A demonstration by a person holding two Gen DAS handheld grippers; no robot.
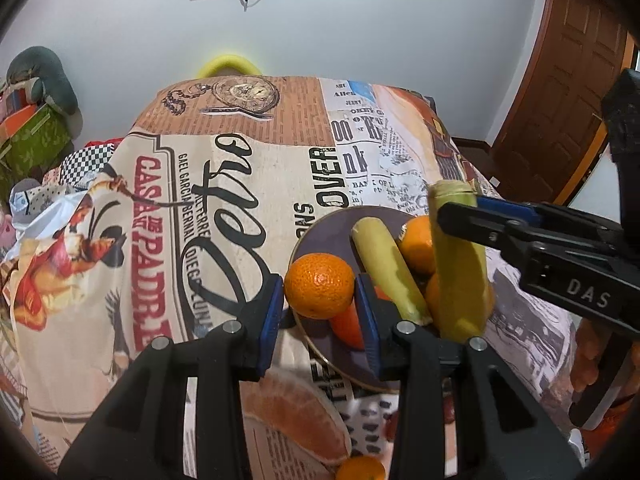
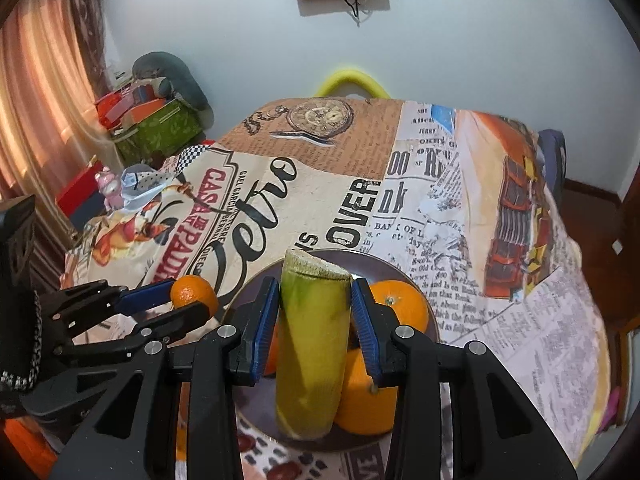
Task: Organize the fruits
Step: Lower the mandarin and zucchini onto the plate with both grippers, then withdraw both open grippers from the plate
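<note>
A dark round plate [image 1: 320, 224] sits on the printed tablecloth; it also shows in the right wrist view [image 2: 384, 268]. It holds a yellow-green corn cob [image 1: 384, 268] and oranges [image 1: 418, 244]. My left gripper [image 1: 320, 312] is shut on an orange [image 1: 318, 286] above the plate's near left rim; that orange shows in the right wrist view [image 2: 194, 294]. My right gripper [image 2: 314, 320] is shut on a second corn cob [image 2: 312, 340], held upright over the plate and oranges [image 2: 400, 308]. This cob shows in the left wrist view [image 1: 460, 260].
The tablecloth [image 1: 180, 220] covers the whole table. Another orange [image 1: 360, 468] lies near the front edge. Boxes and clutter [image 2: 152, 124] stand at the far left by a curtain. A wooden door [image 1: 560, 100] is at the right.
</note>
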